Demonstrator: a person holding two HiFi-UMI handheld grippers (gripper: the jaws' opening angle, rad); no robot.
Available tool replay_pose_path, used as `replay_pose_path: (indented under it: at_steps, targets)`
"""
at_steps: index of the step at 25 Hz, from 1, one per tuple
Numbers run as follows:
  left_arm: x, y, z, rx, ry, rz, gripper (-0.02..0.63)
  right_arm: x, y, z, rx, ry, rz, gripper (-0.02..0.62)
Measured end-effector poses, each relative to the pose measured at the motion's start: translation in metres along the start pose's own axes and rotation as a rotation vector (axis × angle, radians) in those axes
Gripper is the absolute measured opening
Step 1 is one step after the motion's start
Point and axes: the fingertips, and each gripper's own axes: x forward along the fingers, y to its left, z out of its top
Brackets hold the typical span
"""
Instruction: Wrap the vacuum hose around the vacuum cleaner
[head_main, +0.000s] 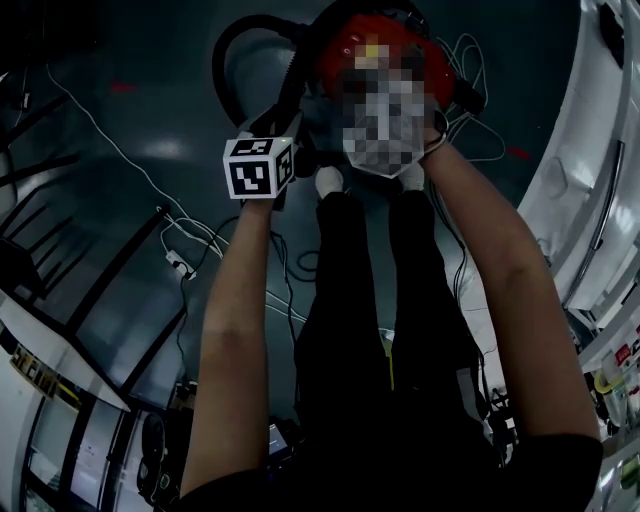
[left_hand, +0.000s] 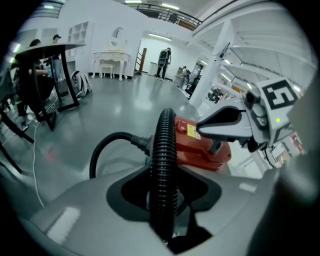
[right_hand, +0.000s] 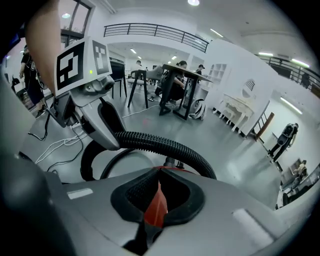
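The red vacuum cleaner (head_main: 372, 48) stands on the floor ahead of the person's feet; it also shows in the left gripper view (left_hand: 202, 147). Its black ribbed hose (left_hand: 163, 150) runs up between the jaws of my left gripper (left_hand: 162, 200), which is shut on it. The hose loops off to the left (head_main: 228, 55) and back to the vacuum. The left gripper's marker cube (head_main: 258, 167) is left of the vacuum. My right gripper (right_hand: 157, 200) is shut and empty, with a sliver of the red vacuum body visible past its jaws. Its tip (left_hand: 202, 129) hovers just over the vacuum.
White cables (head_main: 180, 240) trail over the grey floor at the left and beside the vacuum. Black table legs (left_hand: 55, 100) and seated people (right_hand: 172, 82) are farther off. A white curved structure (head_main: 590, 200) borders the right side. A white console table (left_hand: 112, 62) stands at the far wall.
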Motion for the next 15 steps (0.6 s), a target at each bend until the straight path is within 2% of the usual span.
replay_pose_path:
  at_steps: [8, 15]
  targets:
    - [0.005, -0.019, -0.034, -0.180, 0.014, 0.022, 0.164, -0.002, 0.025, -0.005, -0.017, 0.008, 0.033, 0.015]
    - [0.021, -0.044, -0.057, -0.268, 0.055, -0.001, 0.161, -0.006, 0.029, -0.012, 0.016, 0.013, 0.034, 0.015]
